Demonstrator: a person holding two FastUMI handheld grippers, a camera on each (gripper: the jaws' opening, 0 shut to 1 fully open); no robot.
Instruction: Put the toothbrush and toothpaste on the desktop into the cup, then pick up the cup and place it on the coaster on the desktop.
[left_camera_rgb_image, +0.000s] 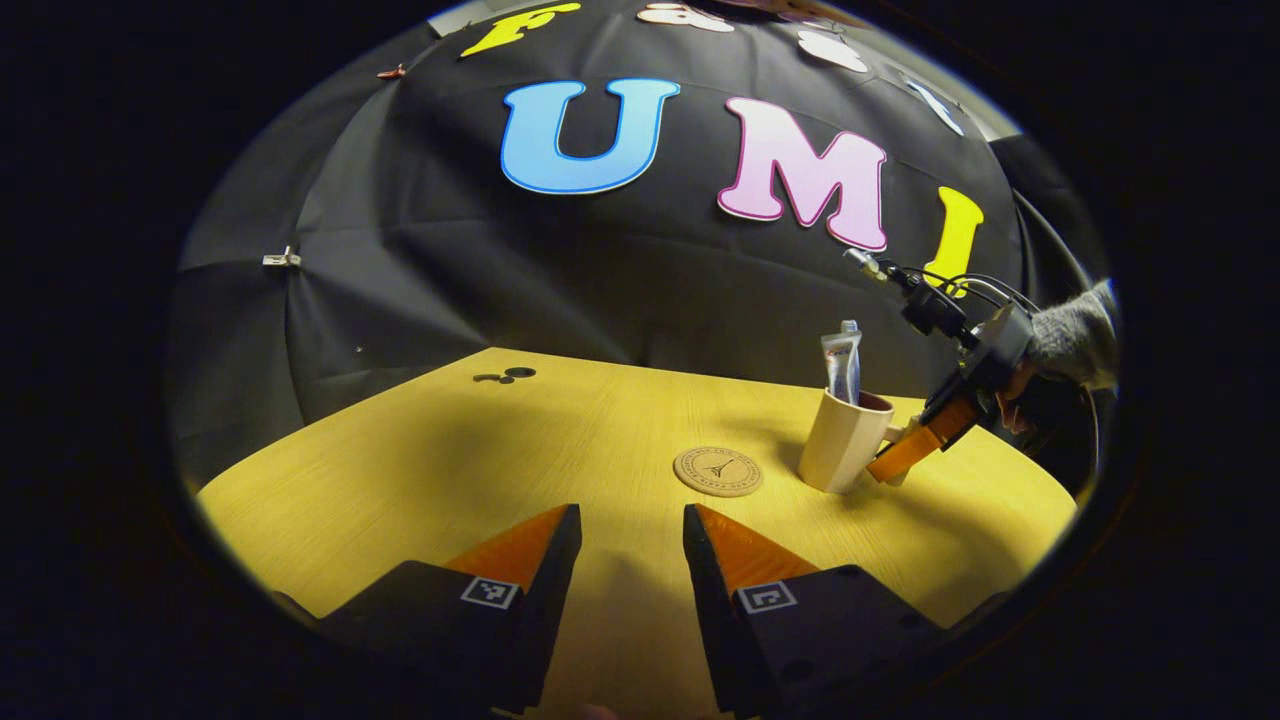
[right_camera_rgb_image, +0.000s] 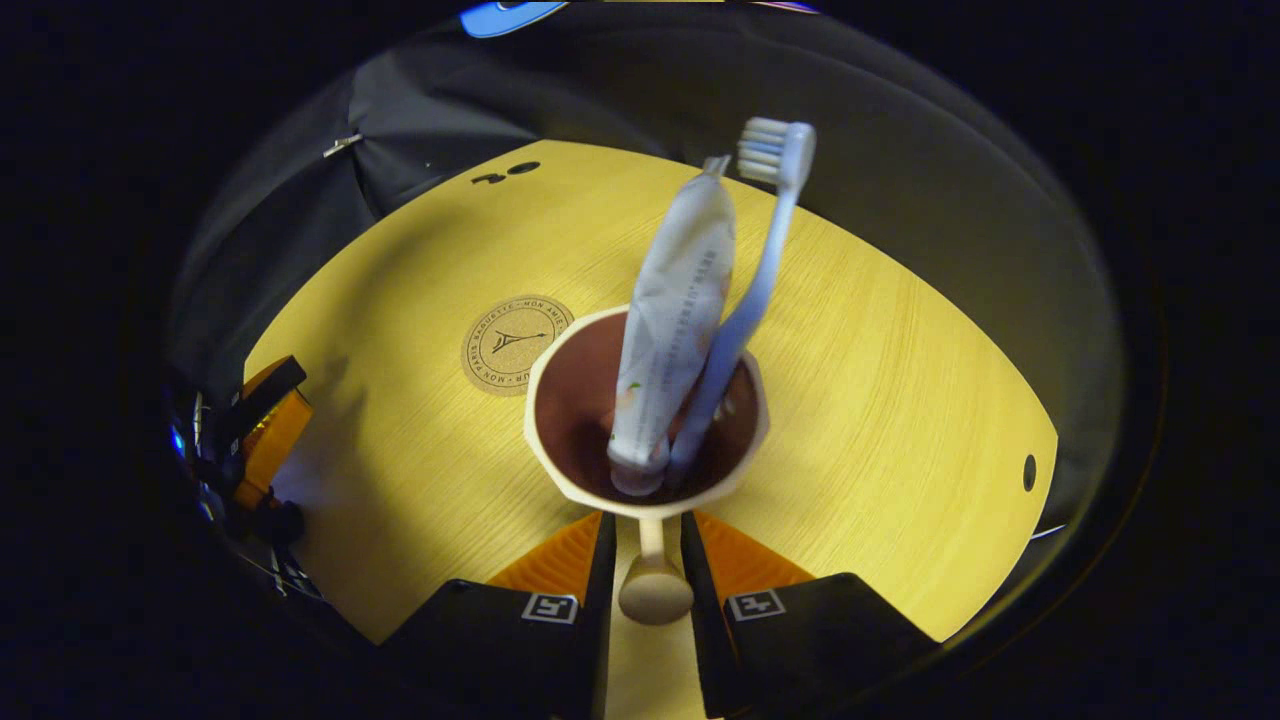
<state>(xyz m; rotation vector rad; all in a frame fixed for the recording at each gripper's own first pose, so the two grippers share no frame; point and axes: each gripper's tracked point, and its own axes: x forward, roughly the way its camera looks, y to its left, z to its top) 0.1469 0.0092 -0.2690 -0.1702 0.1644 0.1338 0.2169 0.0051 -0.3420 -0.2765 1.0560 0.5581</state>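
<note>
A cream cup (left_camera_rgb_image: 840, 445) with a dark inside (right_camera_rgb_image: 570, 400) stands on the yellow table, just right of the round cork coaster (left_camera_rgb_image: 717, 471) (right_camera_rgb_image: 515, 343). A white toothpaste tube (right_camera_rgb_image: 670, 310) (left_camera_rgb_image: 842, 365) and a pale toothbrush (right_camera_rgb_image: 760, 270) lean in the cup, bristles up. My right gripper (right_camera_rgb_image: 647, 518) (left_camera_rgb_image: 905, 455) has the cup's handle (right_camera_rgb_image: 655, 590) between its fingers, and both fingers press on its knob. Near the table's front edge my left gripper (left_camera_rgb_image: 632, 512) (right_camera_rgb_image: 265, 420) stands open with nothing between its fingers, pointing towards the coaster.
The wooden table (left_camera_rgb_image: 450, 450) runs back to the black cloth wall. Small dark marks (left_camera_rgb_image: 505, 376) (right_camera_rgb_image: 505, 173) lie at its far edge and a hole (right_camera_rgb_image: 1029, 472) near its right edge. A grey sleeve (left_camera_rgb_image: 1075, 340) holds the right gripper.
</note>
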